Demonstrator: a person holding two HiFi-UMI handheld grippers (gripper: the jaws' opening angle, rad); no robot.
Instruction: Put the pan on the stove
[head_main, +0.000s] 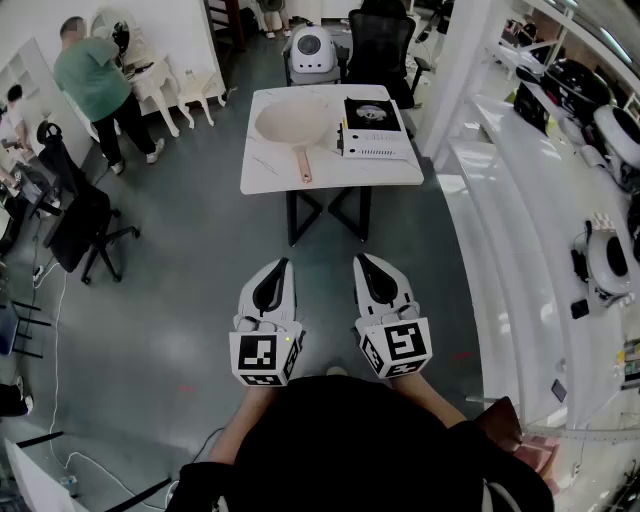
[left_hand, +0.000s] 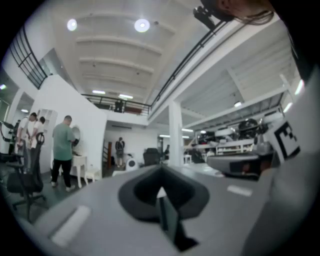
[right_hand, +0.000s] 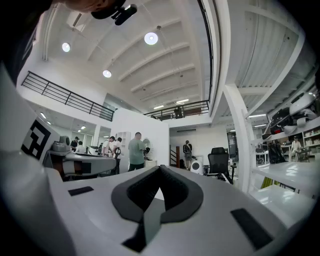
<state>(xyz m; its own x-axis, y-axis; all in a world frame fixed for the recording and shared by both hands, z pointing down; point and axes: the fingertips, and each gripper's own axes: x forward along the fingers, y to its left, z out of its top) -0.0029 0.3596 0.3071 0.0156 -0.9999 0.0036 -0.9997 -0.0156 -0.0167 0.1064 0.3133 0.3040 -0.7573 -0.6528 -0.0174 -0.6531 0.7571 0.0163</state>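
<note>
A cream pan (head_main: 290, 122) with a brownish handle lies on the left half of a small white table (head_main: 260, 180) ahead of me. Beside it on the right sits the stove (head_main: 373, 127), a flat white slab with a black top and a round burner mark. My left gripper (head_main: 284, 263) and right gripper (head_main: 360, 259) hang side by side over the grey floor, well short of the table. Both have their jaws pressed together with nothing between them. In the gripper views, the left gripper (left_hand: 161, 170) and right gripper (right_hand: 161, 169) point level across the room.
A long white counter (head_main: 520, 250) with appliances runs along the right. Black office chairs stand at the left (head_main: 85, 225) and behind the table (head_main: 380, 45). A person in a green shirt (head_main: 95, 85) stands at a white desk far left. A white round device (head_main: 312, 50) sits behind the table.
</note>
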